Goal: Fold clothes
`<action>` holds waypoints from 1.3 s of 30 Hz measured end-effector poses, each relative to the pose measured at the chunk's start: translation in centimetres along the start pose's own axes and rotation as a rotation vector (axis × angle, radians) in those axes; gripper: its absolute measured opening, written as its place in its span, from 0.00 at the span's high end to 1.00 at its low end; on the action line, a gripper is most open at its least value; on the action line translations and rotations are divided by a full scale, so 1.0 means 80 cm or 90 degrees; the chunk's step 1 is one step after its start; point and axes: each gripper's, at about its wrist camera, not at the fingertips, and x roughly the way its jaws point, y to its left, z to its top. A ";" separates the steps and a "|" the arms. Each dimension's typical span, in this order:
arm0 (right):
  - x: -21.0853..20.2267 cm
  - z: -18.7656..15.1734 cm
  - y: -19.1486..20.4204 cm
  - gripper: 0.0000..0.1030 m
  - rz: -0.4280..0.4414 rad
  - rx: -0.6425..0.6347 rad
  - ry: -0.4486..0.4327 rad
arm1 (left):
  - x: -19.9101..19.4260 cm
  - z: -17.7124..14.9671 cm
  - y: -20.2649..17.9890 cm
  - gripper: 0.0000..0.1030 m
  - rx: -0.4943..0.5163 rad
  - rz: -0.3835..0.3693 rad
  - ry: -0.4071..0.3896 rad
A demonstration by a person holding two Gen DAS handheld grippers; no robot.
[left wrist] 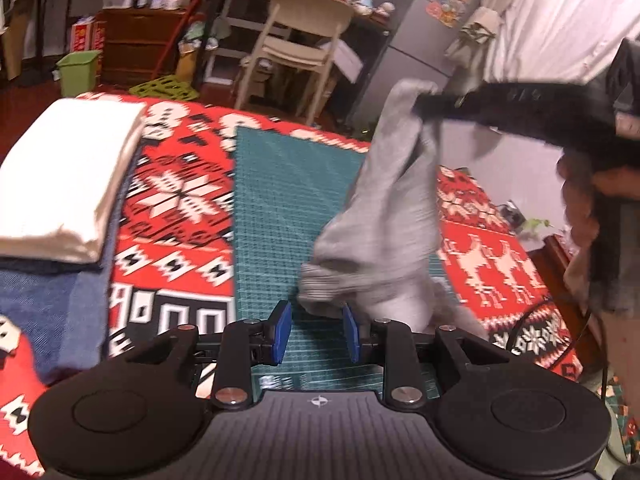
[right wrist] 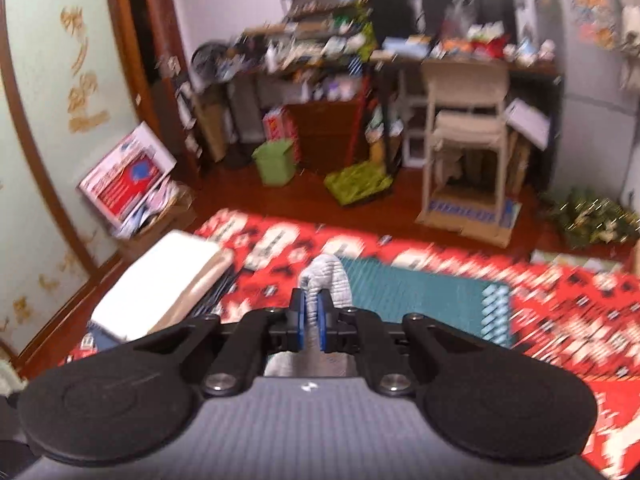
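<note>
Grey garment (left wrist: 384, 216) hangs from the clenched right gripper (right wrist: 311, 316) over the teal mat (left wrist: 272, 208), its lower end just beyond the released left gripper (left wrist: 316, 330).

A mat (left wrist: 264, 208) lies mid-blanket (left wrist: 176, 196); a stack (left wrist: 68, 176) sits at the blanket's left edge, a chair (left wrist: 296, 44) beyond its far edge.

The teal cutting mat (left wrist: 272, 208) is seen from low and close in the left wrist view, faced along its length toward the white chair (left wrist: 300, 40) beyond it. From the right wrist view the same mat (right wrist: 420, 296) is looked down on from higher up, apparently farther back, though blur limits certainty. Mat, chair (right wrist: 466, 120) and the folded white stack (left wrist: 68, 176) left of the mat are shared.
</note>
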 end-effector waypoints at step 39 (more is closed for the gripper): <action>0.046 -0.209 0.049 0.68 0.007 -0.116 0.135 | -0.019 -0.014 0.061 0.72 -0.046 0.077 0.007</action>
